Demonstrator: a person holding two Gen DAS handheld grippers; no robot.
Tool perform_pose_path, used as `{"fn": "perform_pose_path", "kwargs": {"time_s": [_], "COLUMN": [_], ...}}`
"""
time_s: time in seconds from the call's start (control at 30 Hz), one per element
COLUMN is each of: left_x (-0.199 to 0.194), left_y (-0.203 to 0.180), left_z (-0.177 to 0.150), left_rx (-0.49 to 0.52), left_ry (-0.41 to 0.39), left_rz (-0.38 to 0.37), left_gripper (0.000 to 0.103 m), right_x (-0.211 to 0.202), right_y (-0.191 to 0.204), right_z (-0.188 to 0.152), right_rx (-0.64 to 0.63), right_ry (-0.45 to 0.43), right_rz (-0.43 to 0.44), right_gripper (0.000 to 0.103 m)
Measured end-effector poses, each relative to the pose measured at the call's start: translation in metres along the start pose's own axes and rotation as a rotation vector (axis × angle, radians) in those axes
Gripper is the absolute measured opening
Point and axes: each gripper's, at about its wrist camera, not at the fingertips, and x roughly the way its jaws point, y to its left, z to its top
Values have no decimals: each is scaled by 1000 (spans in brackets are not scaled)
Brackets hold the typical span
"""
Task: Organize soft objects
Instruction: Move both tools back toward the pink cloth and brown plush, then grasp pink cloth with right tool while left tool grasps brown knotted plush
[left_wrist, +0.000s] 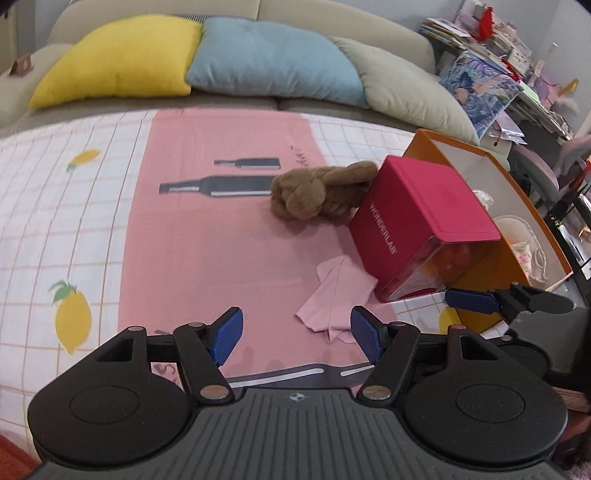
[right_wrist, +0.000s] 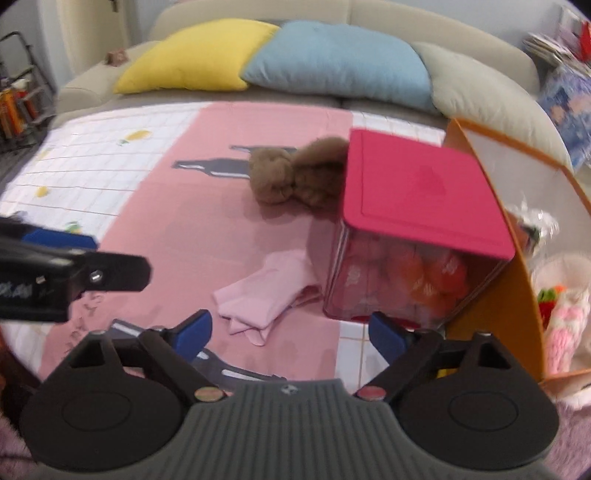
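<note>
A brown knotted plush (left_wrist: 321, 194) lies on the pink tablecloth (left_wrist: 207, 236), touching the far side of a clear box with a magenta lid (left_wrist: 424, 218); it also shows in the right wrist view (right_wrist: 295, 177). A folded pink cloth (left_wrist: 336, 299) lies in front of that box (right_wrist: 421, 206), also in the right wrist view (right_wrist: 266, 299). My left gripper (left_wrist: 297, 328) is open and empty, just short of the cloth. My right gripper (right_wrist: 290, 332) is open and empty, near the cloth and the box. An orange box (left_wrist: 517, 221) holding soft items stands at the right (right_wrist: 517, 277).
A sofa behind the table carries yellow (left_wrist: 118, 59), blue (left_wrist: 273, 62) and grey (left_wrist: 410, 88) cushions. Cluttered shelves (left_wrist: 498, 55) stand at the far right. The right gripper's finger (left_wrist: 509, 299) shows in the left wrist view; the left gripper (right_wrist: 66, 277) shows in the right wrist view.
</note>
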Motion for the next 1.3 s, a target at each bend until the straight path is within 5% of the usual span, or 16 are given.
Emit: {"fn": "perform_pose_path", "kwargs": {"time_s": [0.2,0.33,0.9,1.0,1.17,1.3], "left_x": [18,25,41,42,46,49], "left_y": [13,23,38,39,37,36], "left_z": [1,5,4,5,6,3], "left_rx": [-51,-92,-129,-131,-117,-110], "left_ry": [48,60,108,108,119,133], "left_rz": [35,43,49,46,45,46], "left_gripper": [78,78,78,78,78,77], "right_x": [26,36,74,74,72,75], "right_y": [-1,13,39,42,38,35], "right_z": [5,10,5,7,10,14], "right_rx": [116,93,52,18,16,-7], "right_ry": [74,81,0,-15,-20,-13], "right_rz": [7,36,-51,-45,-7,6], "right_gripper": [90,74,73,61,21,6]}}
